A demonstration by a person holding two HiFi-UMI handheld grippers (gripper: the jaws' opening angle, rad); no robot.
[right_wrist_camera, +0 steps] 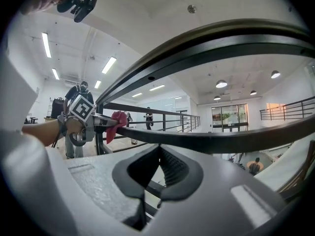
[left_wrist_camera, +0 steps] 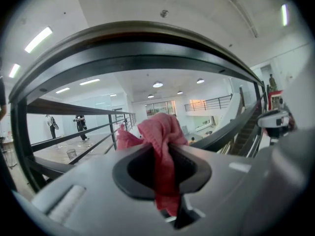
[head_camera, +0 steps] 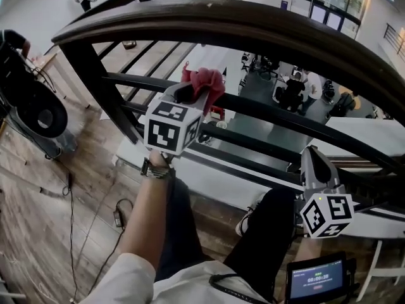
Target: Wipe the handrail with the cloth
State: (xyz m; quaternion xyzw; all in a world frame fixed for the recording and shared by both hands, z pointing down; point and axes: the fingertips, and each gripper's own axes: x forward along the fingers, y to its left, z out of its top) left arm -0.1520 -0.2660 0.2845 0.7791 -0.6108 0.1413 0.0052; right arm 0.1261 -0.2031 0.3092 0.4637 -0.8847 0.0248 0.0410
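The dark wooden handrail [head_camera: 253, 24] curves across the top of the head view, with black metal bars [head_camera: 272, 116] below it. My left gripper [head_camera: 190, 92] is shut on a red cloth [head_camera: 205, 81], held at the level of the upper black bar, below the handrail. In the left gripper view the cloth [left_wrist_camera: 160, 136] bunches up out of the left gripper [left_wrist_camera: 165, 168], and the handrail [left_wrist_camera: 133, 48] arches overhead. My right gripper [head_camera: 314, 160] is lower right by the bars. Its jaws [right_wrist_camera: 158, 151] are shut on nothing. From there I see the cloth [right_wrist_camera: 117, 119] against a bar.
A black upright post [head_camera: 101, 87] carries the railing at left. Black equipment [head_camera: 31, 106] and cables [head_camera: 69, 189] lie on the wooden floor. A small screen [head_camera: 316, 277] sits at bottom right. People [head_camera: 294, 90] stand on the floor far below the railing.
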